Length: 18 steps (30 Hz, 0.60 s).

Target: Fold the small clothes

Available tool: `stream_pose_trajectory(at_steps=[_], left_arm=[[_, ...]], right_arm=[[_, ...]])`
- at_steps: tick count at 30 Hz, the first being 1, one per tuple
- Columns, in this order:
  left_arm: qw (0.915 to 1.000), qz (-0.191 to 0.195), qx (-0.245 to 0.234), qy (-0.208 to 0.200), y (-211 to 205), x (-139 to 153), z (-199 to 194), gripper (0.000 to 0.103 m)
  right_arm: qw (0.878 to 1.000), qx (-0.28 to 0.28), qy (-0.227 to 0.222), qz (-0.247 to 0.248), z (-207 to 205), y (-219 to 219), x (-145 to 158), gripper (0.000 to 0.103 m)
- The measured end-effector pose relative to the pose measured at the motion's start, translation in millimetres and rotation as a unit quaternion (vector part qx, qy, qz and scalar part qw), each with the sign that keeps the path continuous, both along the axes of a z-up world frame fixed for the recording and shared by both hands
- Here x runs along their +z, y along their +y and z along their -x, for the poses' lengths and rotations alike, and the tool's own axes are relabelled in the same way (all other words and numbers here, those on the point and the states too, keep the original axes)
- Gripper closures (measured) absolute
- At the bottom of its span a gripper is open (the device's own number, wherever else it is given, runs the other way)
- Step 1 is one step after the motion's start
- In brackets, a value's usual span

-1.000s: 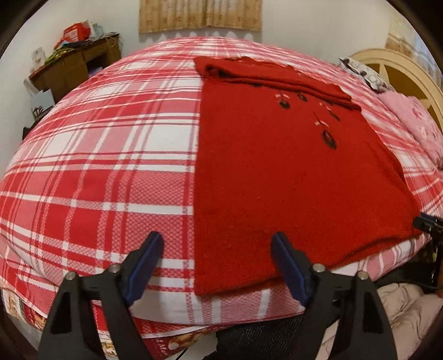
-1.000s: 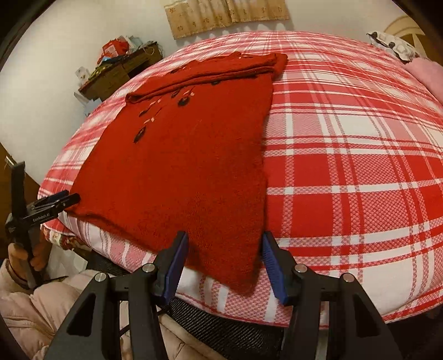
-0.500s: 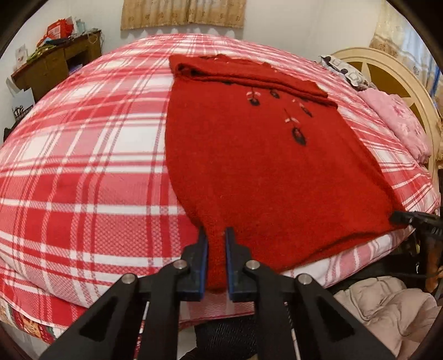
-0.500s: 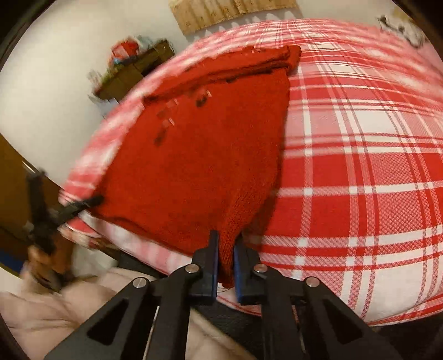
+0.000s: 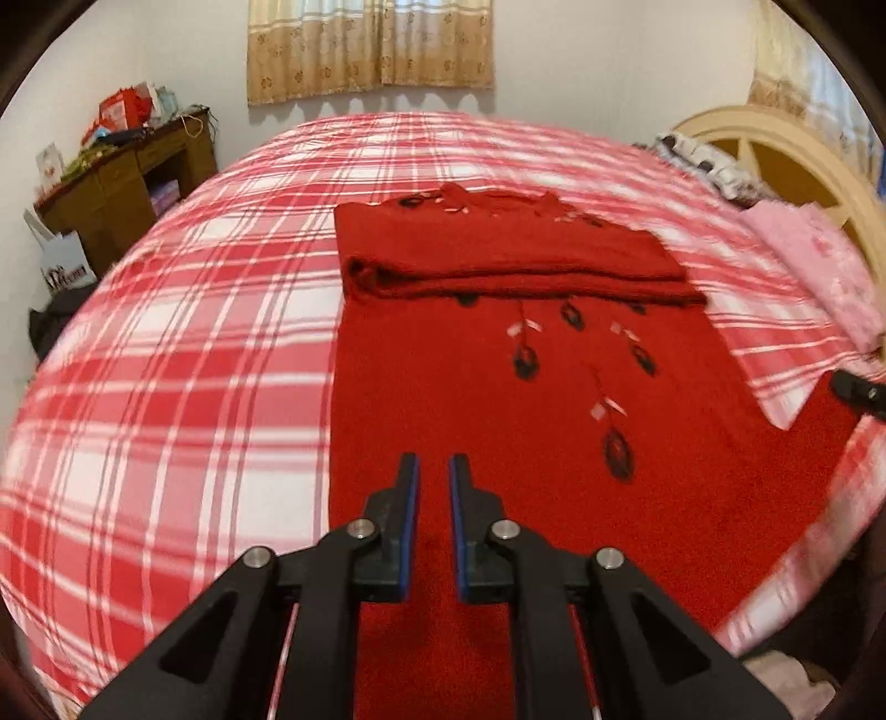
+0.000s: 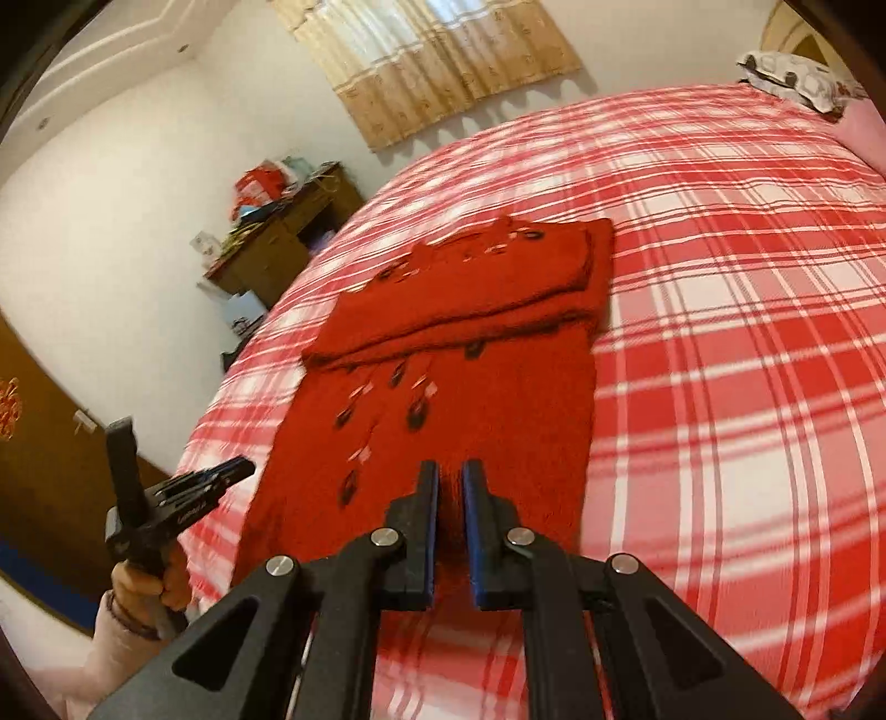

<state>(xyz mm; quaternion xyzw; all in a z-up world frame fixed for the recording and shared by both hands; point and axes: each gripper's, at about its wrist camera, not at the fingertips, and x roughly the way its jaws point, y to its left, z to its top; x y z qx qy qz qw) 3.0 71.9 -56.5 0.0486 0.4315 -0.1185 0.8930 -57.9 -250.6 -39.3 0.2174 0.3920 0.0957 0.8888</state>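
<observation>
A red knitted sweater [image 5: 498, 399] with dark embroidered flowers lies on the plaid bed, its far part folded over into a thick band [image 5: 509, 266]. My left gripper [image 5: 433, 471] is shut on the sweater's near left hem corner and holds it raised above the bed. My right gripper [image 6: 451, 476] is shut on the near right hem corner [image 6: 449, 531], also raised. The sweater also shows in the right wrist view [image 6: 454, 399]. The left gripper appears at the left of that view [image 6: 166, 498], and the right gripper's tip at the left wrist view's right edge [image 5: 858, 390].
The bed has a red and white plaid cover [image 5: 166, 360]. A cluttered brown desk [image 5: 127, 183] stands by the far left wall. A cream headboard [image 5: 786, 149] and pink bedding [image 5: 819, 266] are at the right. Curtains [image 5: 371, 50] hang behind the bed.
Both grippers went from open at the hem to shut on its corners, then lifted the hem and carried it up and forward over the sweater.
</observation>
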Motion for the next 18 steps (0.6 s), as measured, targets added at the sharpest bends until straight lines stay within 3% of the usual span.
stream_pose_trajectory(at_steps=[4, 9, 11, 12, 13, 14, 15, 18], left_arm=[[0.9991, -0.042, 0.005, 0.005, -15.9, -10.5, -14.5, 0.091], [0.996, -0.089, -0.002, -0.004, -21.3, -15.6, -8.6, 0.084], [0.9952, -0.098, 0.001, -0.003, -18.5, -16.5, -7.6, 0.065], [0.9949, -0.101, 0.004, -0.005, -16.9, -17.2, -6.3, 0.047], [0.9949, -0.1, 0.008, -0.006, -14.2, -17.7, -4.0, 0.038], [0.9952, -0.097, 0.009, -0.006, -12.4, -18.2, -2.0, 0.038], [0.9953, -0.097, 0.009, -0.004, -12.2, -18.7, -0.8, 0.038], [0.9938, -0.11, 0.015, 0.0, -15.4, -21.0, 1.2, 0.038]], right_arm=[[1.0, -0.014, 0.022, -0.01, -24.2, -8.3, -14.7, 0.1], [1.0, 0.002, 0.028, 0.009, -21.9, -5.8, -20.0, 0.1], [0.999, 0.0, 0.035, 0.01, -14.7, -6.3, -23.2, 0.099], [0.999, -0.001, 0.04, 0.01, -9.7, -6.4, -26.5, 0.099], [0.999, -0.003, 0.042, 0.011, -6.7, -6.5, -28.6, 0.098], [0.999, -0.004, 0.046, 0.012, -3.5, -7.0, -31.8, 0.096], [0.999, -0.005, 0.051, 0.013, 1.7, -7.5, -35.3, 0.088], [0.999, -0.003, 0.053, 0.006, 15.6, -7.1, -40.1, 0.052]])
